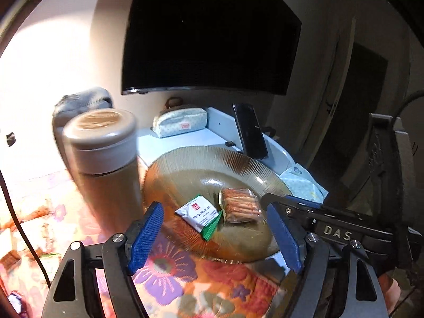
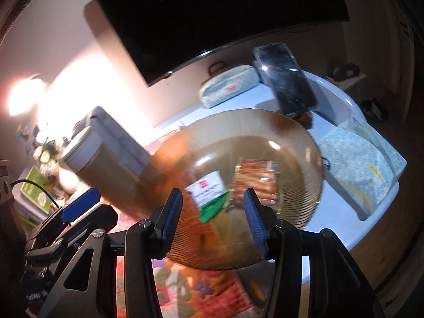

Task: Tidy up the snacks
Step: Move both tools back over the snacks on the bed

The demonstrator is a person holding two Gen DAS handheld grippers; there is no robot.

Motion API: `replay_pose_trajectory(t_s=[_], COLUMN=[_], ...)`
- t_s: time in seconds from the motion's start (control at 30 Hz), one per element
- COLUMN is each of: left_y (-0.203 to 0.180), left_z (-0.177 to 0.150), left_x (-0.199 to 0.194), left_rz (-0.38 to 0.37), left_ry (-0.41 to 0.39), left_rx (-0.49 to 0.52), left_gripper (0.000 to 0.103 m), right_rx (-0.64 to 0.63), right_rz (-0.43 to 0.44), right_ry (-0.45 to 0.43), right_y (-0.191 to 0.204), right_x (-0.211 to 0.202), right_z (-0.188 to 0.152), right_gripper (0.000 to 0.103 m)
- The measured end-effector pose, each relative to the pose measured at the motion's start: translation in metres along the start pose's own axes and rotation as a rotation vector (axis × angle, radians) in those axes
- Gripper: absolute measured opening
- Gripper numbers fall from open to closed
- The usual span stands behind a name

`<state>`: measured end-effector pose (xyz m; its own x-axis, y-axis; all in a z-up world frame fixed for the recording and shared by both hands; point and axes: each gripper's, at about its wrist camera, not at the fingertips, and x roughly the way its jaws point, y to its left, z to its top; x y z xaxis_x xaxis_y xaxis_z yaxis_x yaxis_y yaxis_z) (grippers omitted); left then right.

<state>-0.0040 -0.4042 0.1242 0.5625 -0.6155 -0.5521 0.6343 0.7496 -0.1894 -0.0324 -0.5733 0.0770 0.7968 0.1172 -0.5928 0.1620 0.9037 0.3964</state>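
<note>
Snacks: a white-and-green flat sachet with a red logo [image 1: 199, 214] and a clear-wrapped stack of brown biscuits [image 1: 239, 204] are lying side by side inside the ribbed amber glass plate [image 1: 185, 164], the sachet to the left of the biscuits.
Plate: it is sitting partly on the orange floral cloth [image 1: 169, 273] and partly on the pale blue surface [image 1: 182, 139].
Left tool [image 1: 216, 235]: its blue-padded fingers are standing spread and empty, hovering over the plate's near rim with both snacks showing between them.
Right tool [image 2: 213, 218]: its fingers are also standing apart, gripping nothing, over the plate's near side.
Beside the plate: a tan cylindrical flask with a grey lid [image 1: 106, 164] is standing just to its left.
Behind the plate: a black phone [image 1: 250, 131] is leaning upright, and a pale dotted fabric pouch [image 1: 180, 122] is lying further back.
Right of the plate: a pale blue patterned packet [image 2: 357, 159] is resting on the surface.
</note>
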Motion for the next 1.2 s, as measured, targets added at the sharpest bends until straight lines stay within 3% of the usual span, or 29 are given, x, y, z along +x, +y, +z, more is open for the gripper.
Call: replay_pose_trajectory(t_s=[0.27,0.5,0.73,0.93,1.03,1.2], left_y=[0.054,0.136,0.224,0.279,0.290,0.298], left_z=[-0.024,-0.059,-0.113,-0.158,-0.173,-0.187], left_x=[-0.083,-0.156,-0.210,-0.226,-0.224,-0.206], left_rz=[0.120,0.293,0.448,0.472,0.499,0.428], left_ry=[-0.072,-0.138,-0.145,-0.124,-0.128,-0.108], left_rx=[-0.060,-0.214,-0.381,-0.529,-0.553,-0.557], left_gripper=[0.078,0.078,0.078,0.078,0.078,0.095], right_rx=[-0.104,-0.242,-0.333,-0.362,-0.365,-0.349], right_rz=[0.095,0.180,0.253,0.285,0.280,0.265], right_ry=[0.019,0.103,0.217,0.280,0.298,0.315], right_y=[0.060,0.132,0.191,0.222,0.228,0.233], right_x=[-0.003,0.024,0.062,0.102,0.119,0.143], right_z=[-0.014,-0.036,-0.069,-0.095,-0.104,-0.112], right_gripper=[0.047,0.047,0.047,0.047,0.047,0.047])
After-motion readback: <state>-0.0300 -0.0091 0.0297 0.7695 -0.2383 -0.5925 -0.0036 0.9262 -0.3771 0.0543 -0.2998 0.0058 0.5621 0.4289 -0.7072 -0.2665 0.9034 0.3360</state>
